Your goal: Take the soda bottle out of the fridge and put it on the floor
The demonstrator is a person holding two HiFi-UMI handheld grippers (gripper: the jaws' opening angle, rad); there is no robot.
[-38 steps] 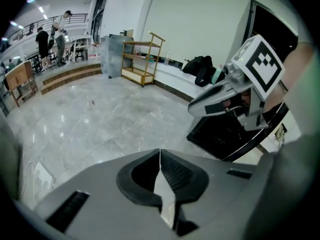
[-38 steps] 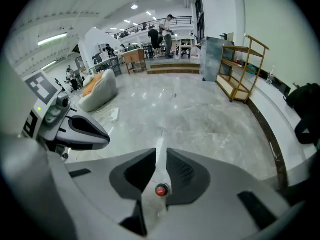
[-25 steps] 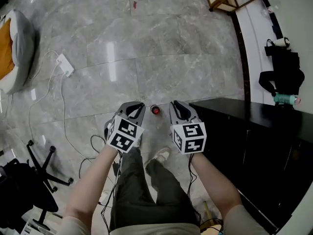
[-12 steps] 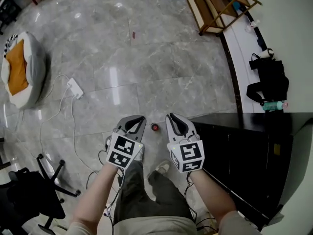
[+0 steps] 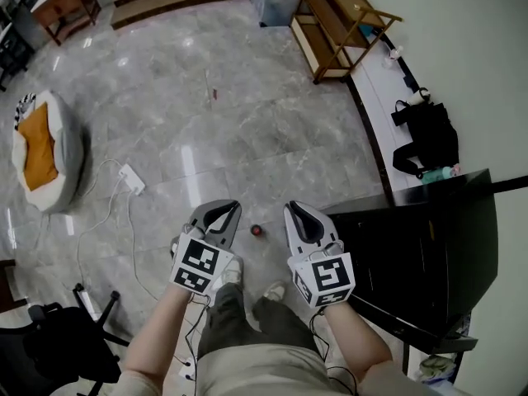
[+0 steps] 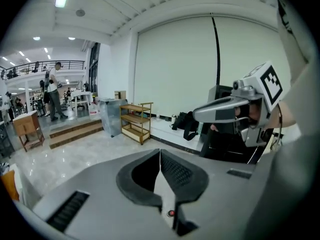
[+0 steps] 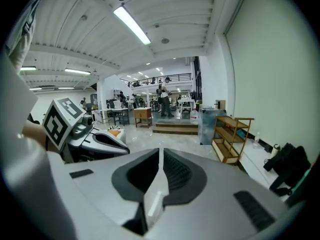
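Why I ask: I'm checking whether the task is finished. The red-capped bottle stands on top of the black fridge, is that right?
Not quite. The red-capped bottle stands on the grey floor, to the left of the black fridge, not on top of it. The head view shows this.

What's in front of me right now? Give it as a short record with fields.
soda bottle: upright on the floor, red cap seen from above
fridge: black, right of the bottle
left gripper: jaws together, empty
right gripper: jaws have just been closing, now together, nothing between them
task: bottle looks already set down
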